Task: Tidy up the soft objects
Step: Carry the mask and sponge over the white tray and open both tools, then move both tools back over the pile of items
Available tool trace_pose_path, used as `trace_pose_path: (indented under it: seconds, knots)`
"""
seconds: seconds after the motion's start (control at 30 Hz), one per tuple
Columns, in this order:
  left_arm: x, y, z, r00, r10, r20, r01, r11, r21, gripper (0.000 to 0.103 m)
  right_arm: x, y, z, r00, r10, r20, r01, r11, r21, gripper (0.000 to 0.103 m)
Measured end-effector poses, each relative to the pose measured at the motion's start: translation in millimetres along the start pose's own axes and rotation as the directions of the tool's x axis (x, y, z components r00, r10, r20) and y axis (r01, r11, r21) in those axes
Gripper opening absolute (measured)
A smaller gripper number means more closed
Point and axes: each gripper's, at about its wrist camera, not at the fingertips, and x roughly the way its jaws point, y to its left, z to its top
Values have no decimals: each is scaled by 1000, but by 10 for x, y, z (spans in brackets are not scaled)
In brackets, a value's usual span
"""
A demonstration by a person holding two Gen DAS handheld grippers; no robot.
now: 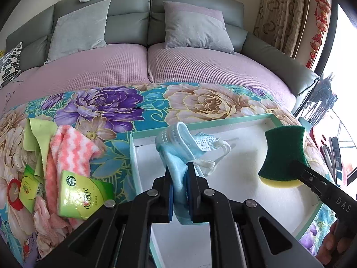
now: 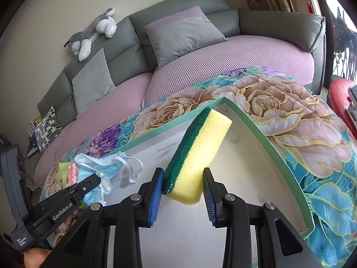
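My left gripper (image 1: 179, 174) is shut on a light blue face mask (image 1: 178, 154) and holds it over the left part of a white tray with a green rim (image 1: 200, 124). The mask's white ear loops hang toward the tray floor. My right gripper (image 2: 184, 186) is shut on a yellow sponge with a green scouring side (image 2: 200, 149) and holds it above the tray's right part (image 2: 256, 122). The sponge also shows in the left wrist view (image 1: 283, 154), and the mask in the right wrist view (image 2: 100, 167).
Left of the tray on the floral blanket (image 1: 133, 107) lie a pink striped cloth (image 1: 69, 149), a light green cloth (image 1: 38, 138), green tissue packs (image 1: 82, 194) and a red tape ring (image 1: 14, 193). Behind is a sofa with grey cushions (image 1: 194, 26).
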Motion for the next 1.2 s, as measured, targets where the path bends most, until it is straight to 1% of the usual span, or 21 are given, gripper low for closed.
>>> trace_pose_path:
  seconds: [0.03,0.07,0.1,0.13,0.17,0.2,0.3,0.33,0.37,0.4,0.43,0.47,0.57,0.6,0.67,0.73,0.77,0.8,0.87,1.1,1.2]
  knots:
    - [8,-2,-1,1000,3,-1,-3,1000,0,11,3,-6,1,1000,-2,-1,2,1000,1,37]
    - [13,1,0,1000,8,-3,-8,1000,-1,16,4,-7,1,1000,-3,-3,3,1000,0,37]
    - [14,5,5,1000,11,-7,-11,1000,-2,28,3,-4,1,1000,-6,-3,6,1000,-2,37]
    - [9,7,9,1000,13,-9,-13,1000,-4,35,3,2,-1,1000,-10,-4,10,1000,-5,39]
    - [-6,14,11,1000,15,-6,-15,1000,-8,48,6,7,-2,1000,-14,-8,14,1000,-8,40]
    - [-25,21,15,1000,16,-3,-16,1000,-11,56,7,16,-5,1000,-20,-12,20,1000,-13,40]
    - [-96,35,24,1000,22,-3,-22,1000,-15,62,-2,36,-5,999,-47,-15,46,999,-26,43]
    - [-120,39,26,1000,31,0,-31,999,-15,63,-13,38,-5,999,-52,-13,52,998,-29,48]
    - [-153,49,28,999,41,5,-41,999,-14,69,-23,41,-6,998,-58,-13,57,998,-31,51]
    - [-182,62,29,999,50,8,-50,999,-14,75,-31,42,-8,998,-63,-18,62,997,-34,57]
    - [-212,81,31,998,60,11,-60,998,-16,77,-40,48,-11,997,-70,-23,69,997,-40,60]
    - [-242,104,31,997,71,14,-71,997,-21,82,-52,57,-16,996,-80,-25,79,996,-48,61]
    - [-309,171,15,995,98,10,-97,995,-32,85,-88,80,-31,992,-125,-35,122,990,-69,70]
    - [-323,183,7,994,105,7,-105,994,-32,92,-102,81,-37,990,-134,-36,131,989,-73,75]
    - [-368,193,-15,993,120,16,-120,993,-23,100,-128,84,-57,987,-151,-47,147,986,-80,83]
    - [-430,189,-41,988,153,34,-152,988,-9,100,-160,96,-82,983,-174,-53,169,981,-92,98]
    - [-458,190,-51,985,165,40,-165,986,-3,101,-178,104,-94,981,-186,-52,180,978,-101,102]
    - [-484,193,-68,983,176,45,-176,984,1,101,-195,113,-105,979,-197,-51,191,976,-109,103]
    - [-531,216,-101,981,186,47,-186,983,-3,101,-238,129,-130,976,-214,-46,208,971,-122,103]
    - [-622,292,-222,978,210,16,-210,978,-16,101,-363,171,-209,961,-272,-39,263,952,-158,103]
    - [-689,331,-259,979,205,14,-204,978,-31,101,-397,175,-246,959,-279,-47,268,950,-158,103]
